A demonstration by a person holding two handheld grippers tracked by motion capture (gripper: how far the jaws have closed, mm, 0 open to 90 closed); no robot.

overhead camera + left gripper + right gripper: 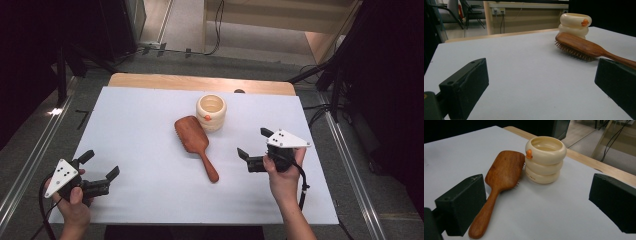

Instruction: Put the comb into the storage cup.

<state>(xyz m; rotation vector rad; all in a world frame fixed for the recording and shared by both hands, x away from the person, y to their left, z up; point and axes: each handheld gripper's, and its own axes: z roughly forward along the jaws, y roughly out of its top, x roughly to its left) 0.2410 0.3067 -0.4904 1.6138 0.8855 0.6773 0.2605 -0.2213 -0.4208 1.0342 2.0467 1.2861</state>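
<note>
White-topped table, grey floor

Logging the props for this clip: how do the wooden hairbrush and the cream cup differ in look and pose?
The hairbrush is dark reddish-brown wood, while the cup is glossy cream with a small orange knob. The hairbrush lies flat, bristles down; the cup stands upright, mouth open. The hairbrush is long and thin-handled; the cup is squat with three stacked bulges. Both rest on the white table, untouched.

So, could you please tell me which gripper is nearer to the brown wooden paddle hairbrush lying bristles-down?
Right. The right gripper sits open just off the handle end of the brown wooden paddle hairbrush, on its right; the left gripper is open farther away, near the table's front-left corner.
</note>
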